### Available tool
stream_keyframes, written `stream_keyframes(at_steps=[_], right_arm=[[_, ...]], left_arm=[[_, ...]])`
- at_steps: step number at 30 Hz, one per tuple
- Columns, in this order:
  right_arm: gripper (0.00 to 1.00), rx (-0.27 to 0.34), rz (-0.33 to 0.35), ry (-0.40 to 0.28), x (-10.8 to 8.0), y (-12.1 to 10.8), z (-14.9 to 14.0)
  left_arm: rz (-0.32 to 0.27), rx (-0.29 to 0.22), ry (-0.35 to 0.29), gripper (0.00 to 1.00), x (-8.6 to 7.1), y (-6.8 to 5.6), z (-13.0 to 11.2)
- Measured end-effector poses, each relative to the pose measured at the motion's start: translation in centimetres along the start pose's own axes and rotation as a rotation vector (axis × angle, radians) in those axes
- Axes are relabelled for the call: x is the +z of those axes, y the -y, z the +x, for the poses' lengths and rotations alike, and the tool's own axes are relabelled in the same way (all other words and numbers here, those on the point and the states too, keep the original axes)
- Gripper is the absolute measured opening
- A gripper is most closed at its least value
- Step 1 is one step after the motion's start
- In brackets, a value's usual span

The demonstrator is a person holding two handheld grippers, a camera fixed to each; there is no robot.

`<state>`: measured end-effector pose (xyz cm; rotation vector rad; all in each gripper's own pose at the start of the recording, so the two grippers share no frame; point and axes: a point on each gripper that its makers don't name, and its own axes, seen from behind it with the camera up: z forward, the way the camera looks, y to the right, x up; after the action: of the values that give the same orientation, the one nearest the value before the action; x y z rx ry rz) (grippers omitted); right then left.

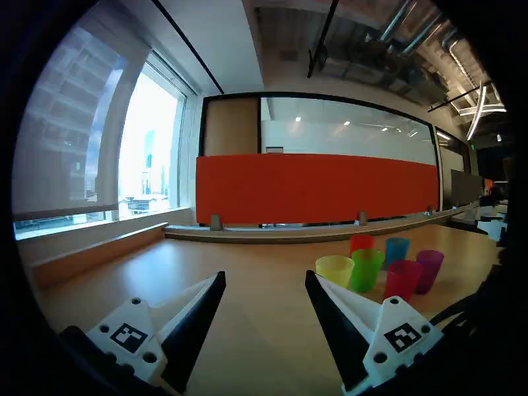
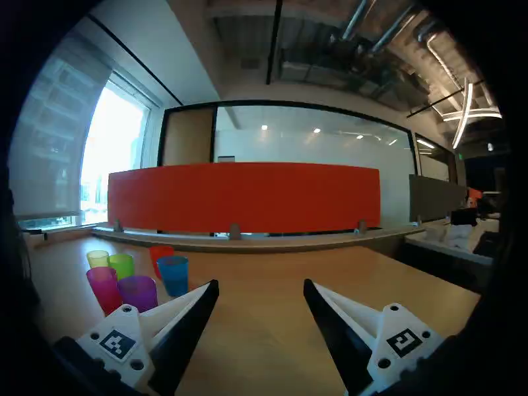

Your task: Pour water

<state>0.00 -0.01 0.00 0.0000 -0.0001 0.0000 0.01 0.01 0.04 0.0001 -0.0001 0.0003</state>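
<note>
Several coloured plastic cups stand grouped on the wooden table (image 1: 264,317). In the left gripper view they sit right of my left gripper (image 1: 264,285): a yellow cup (image 1: 334,269), a green cup (image 1: 365,269), a red cup (image 1: 360,243), a blue cup (image 1: 396,251), a pink cup (image 1: 402,279) and a purple cup (image 1: 429,269). The left gripper is open and holds nothing. In the right gripper view the same cups stand to the left: yellow cup (image 2: 98,258), green cup (image 2: 121,265), red cup (image 2: 159,255), blue cup (image 2: 174,274), pink cup (image 2: 104,288), purple cup (image 2: 138,292). My right gripper (image 2: 261,290) is open and empty.
An orange partition (image 1: 317,188) runs along the table's far edge. A window ledge (image 1: 92,247) and large window (image 1: 142,158) lie on the left. More desks with objects (image 2: 455,237) stand to the right beyond the table edge.
</note>
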Motion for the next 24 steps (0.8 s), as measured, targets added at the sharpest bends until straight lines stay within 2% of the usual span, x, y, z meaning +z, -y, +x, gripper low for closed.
stream_keyframes(at_steps=[11,24], right_arm=[[0.99,-0.001,0.000,0.000,-0.1,0.1,0.1],[0.99,-0.010,-0.014,0.006,-0.1,-0.4,0.1]], left_arm=[[-0.004,0.001,0.001,0.89,0.1,-0.1,0.0],[-0.058,0.011,0.017,0.89,0.2,-1.2,-0.1]])
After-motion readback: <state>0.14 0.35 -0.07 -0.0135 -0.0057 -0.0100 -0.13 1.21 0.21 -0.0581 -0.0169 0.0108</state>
